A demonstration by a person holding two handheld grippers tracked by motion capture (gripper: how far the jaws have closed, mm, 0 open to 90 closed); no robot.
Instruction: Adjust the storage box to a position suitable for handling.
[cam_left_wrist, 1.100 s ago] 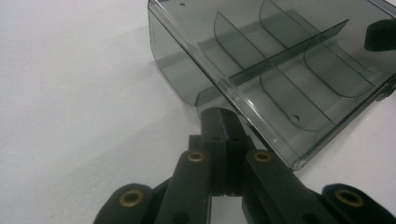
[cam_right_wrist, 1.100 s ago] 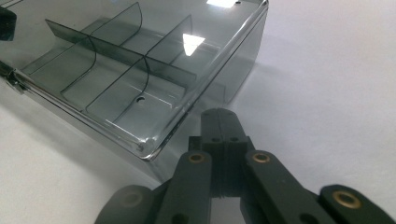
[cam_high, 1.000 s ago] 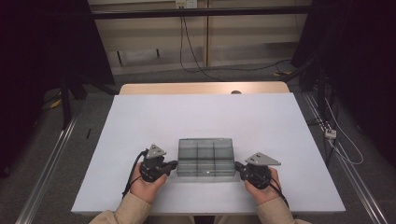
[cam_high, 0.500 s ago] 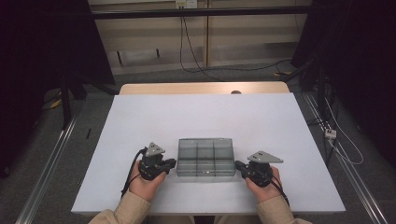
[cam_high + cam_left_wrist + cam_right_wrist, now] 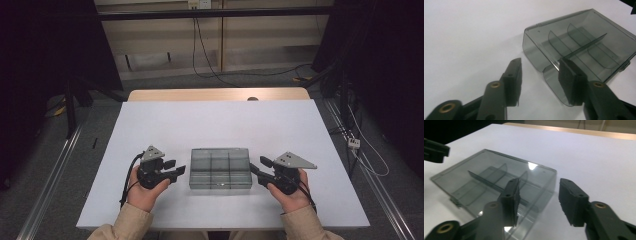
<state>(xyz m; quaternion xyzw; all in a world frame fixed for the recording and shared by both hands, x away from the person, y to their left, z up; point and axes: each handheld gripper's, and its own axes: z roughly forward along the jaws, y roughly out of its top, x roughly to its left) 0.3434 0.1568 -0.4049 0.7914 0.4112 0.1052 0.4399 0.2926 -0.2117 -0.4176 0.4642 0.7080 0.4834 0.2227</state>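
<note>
The grey box [image 5: 220,168] is sitting on the white table [image 5: 210,125], long side running left to right, between both grippers. The left gripper [image 5: 176,167] and right gripper [image 5: 256,166] are equally near, jaws just opening, holding nothing.

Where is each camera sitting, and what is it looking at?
High view: above the person's side, looking forward and down on the white table; both forearms, left gripper, right gripper.
Left gripper view: rides that gripper, facing the grey box; jaws open.
Right gripper view: rides its gripper, facing the box's other end; jaws open.
Shared: the box.
</note>
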